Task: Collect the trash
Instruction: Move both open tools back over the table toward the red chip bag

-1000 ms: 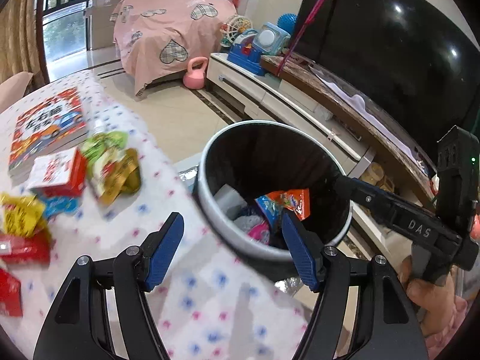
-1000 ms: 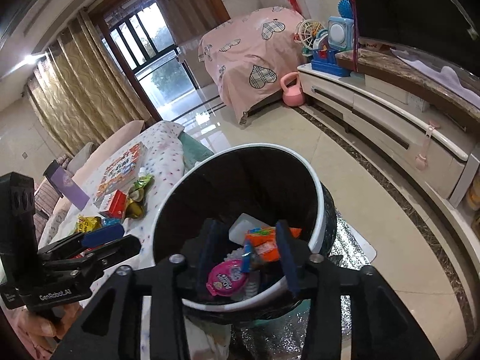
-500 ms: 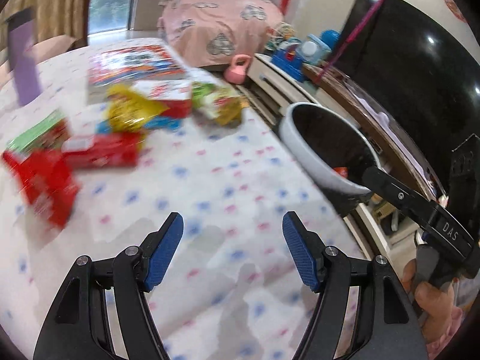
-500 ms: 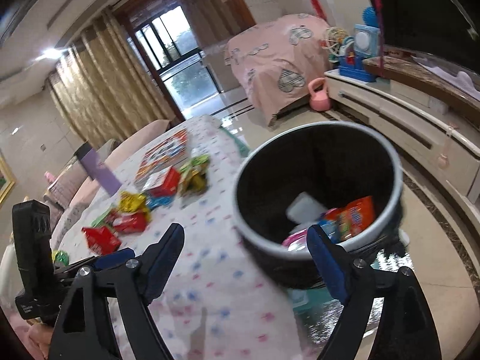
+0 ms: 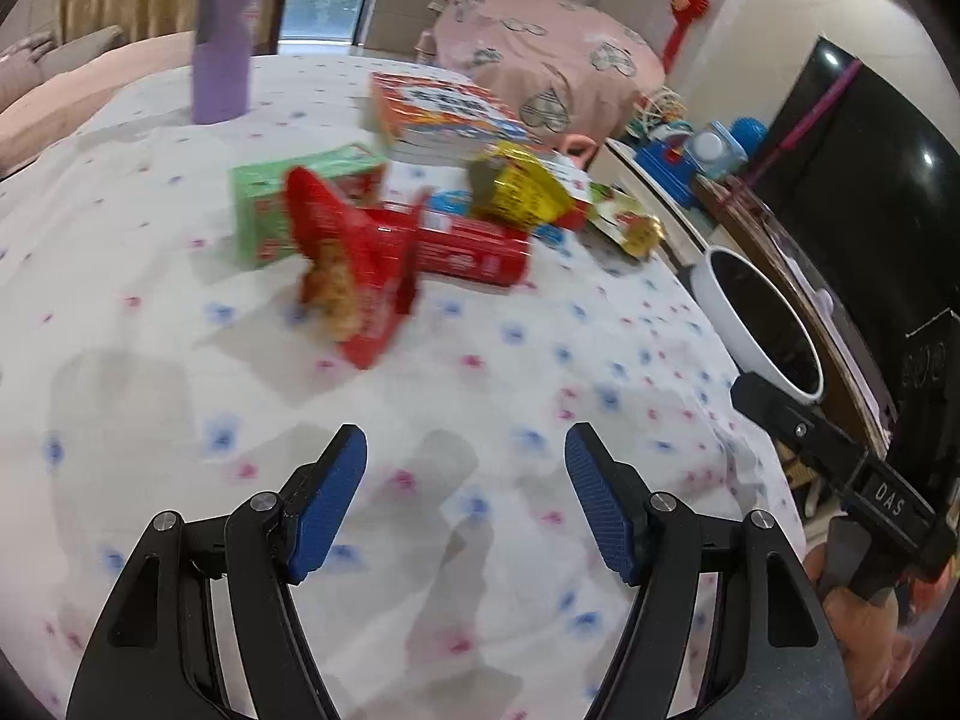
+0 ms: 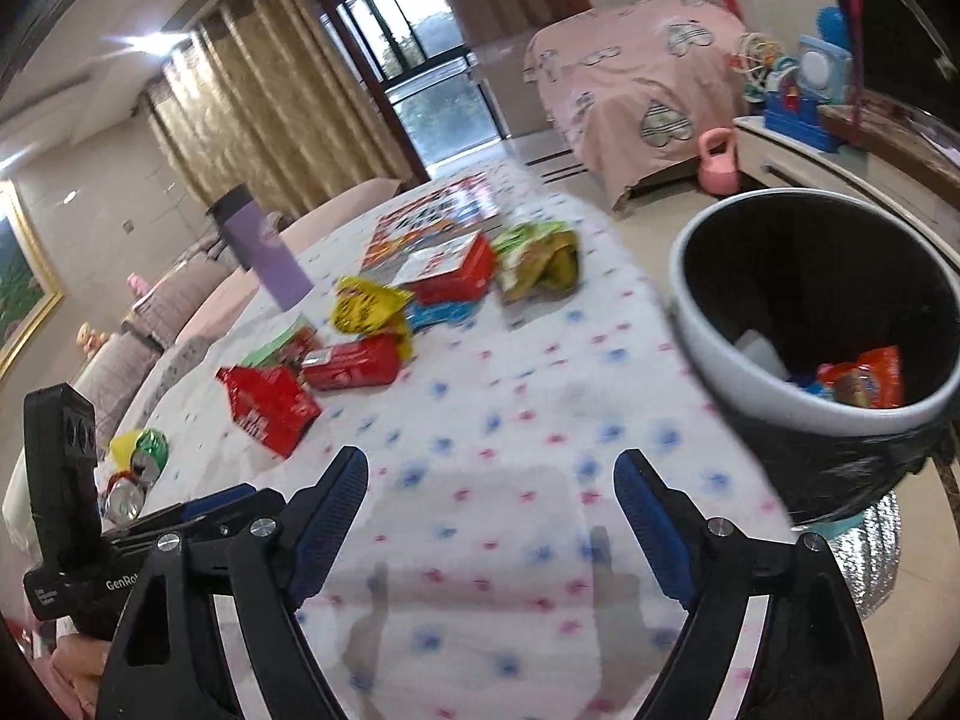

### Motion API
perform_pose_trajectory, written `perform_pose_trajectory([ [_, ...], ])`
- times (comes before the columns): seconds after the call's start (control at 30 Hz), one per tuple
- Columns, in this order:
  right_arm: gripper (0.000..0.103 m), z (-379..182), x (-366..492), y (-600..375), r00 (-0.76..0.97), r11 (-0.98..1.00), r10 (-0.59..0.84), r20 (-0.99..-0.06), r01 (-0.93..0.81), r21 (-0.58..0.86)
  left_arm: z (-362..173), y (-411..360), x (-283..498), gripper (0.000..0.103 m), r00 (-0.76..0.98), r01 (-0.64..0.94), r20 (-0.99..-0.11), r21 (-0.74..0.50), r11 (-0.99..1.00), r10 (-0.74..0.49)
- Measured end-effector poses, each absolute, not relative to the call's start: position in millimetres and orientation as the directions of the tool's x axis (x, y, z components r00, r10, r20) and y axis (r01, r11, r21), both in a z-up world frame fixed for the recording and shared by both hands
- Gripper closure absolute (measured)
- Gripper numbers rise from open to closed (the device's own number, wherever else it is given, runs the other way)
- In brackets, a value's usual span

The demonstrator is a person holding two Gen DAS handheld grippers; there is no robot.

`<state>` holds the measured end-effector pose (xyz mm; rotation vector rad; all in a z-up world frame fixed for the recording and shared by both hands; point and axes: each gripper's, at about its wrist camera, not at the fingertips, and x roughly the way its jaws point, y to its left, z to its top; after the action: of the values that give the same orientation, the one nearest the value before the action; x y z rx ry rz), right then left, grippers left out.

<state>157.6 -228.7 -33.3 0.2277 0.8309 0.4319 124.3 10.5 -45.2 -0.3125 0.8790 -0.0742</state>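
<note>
With both sets of jaws spread wide and holding nothing, the next grab comes down to which wrapper sits nearest. Left gripper hovers over bare spotted tablecloth; right gripper does the same, a bit further toward the bin side.

Nearest trash to the left jaws: the crumpled red snack bag, straight ahead and slightly left of the centreline, well apart from the pads. It's motion-blurred, so edges are rough. Long axis looks tilted, running from upper left down to lower right, one end pointing roughly back at the jaws. In the right wrist view the same red snack bag lies ahead-left, so I'd judge the left arm nearer and better lined up.

Just behind it: a red tube pack lying roughly crosswise, a yellow wrapper, a green box.

Trash bin stands off the table's right edge, close to the right gripper, already holding an orange packet.

Likely call: left goes forward, wrist turned to close across the bag's short side.
</note>
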Motion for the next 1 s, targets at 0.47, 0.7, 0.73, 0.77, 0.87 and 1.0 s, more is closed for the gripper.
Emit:
perform_pose_trajectory([
  [0.47, 0.017, -36.0, 176.3, -169.1, 0.551, 0.859, 0.510, -0.661, -0.364, 0.359, -43.8, 40.2, 138.3, 0.033, 0.659, -0.131, -0.740, -0.293, 0.947, -0.138],
  [0.7, 0.017, -32.1, 200.6, -153.1, 0.556, 0.850, 0.526, -0.643, -0.366, 0.379, -46.6, 45.1, 158.1, 0.033, 0.659, -0.155, -0.743, -0.285, 0.946, -0.116],
  [0.73, 0.017, -32.4, 204.4, -150.1, 0.554, 0.848, 0.530, -0.642, -0.365, 0.385, -47.2, 46.3, 160.5, 0.033, 0.660, -0.159, -0.743, -0.285, 0.945, -0.113],
  [0.77, 0.017, -33.1, 209.2, -146.4, 0.551, 0.844, 0.536, -0.640, -0.365, 0.392, -47.9, 47.8, 163.1, 0.033, 0.660, -0.163, -0.743, -0.285, 0.945, -0.110],
  [0.87, 0.017, -34.2, 220.5, -136.2, 0.546, 0.841, 0.541, -0.640, -0.372, 0.394, -49.1, 52.5, 168.4, 0.033, 0.664, -0.170, -0.740, -0.284, 0.944, -0.103],
  [1.0, 0.018, -38.0, 238.9, -123.2, 0.534, 0.836, 0.548, -0.644, -0.380, 0.396, -49.3, 56.9, 175.0, 0.033, 0.670, -0.161, -0.734, -0.292, 0.943, -0.113],
])
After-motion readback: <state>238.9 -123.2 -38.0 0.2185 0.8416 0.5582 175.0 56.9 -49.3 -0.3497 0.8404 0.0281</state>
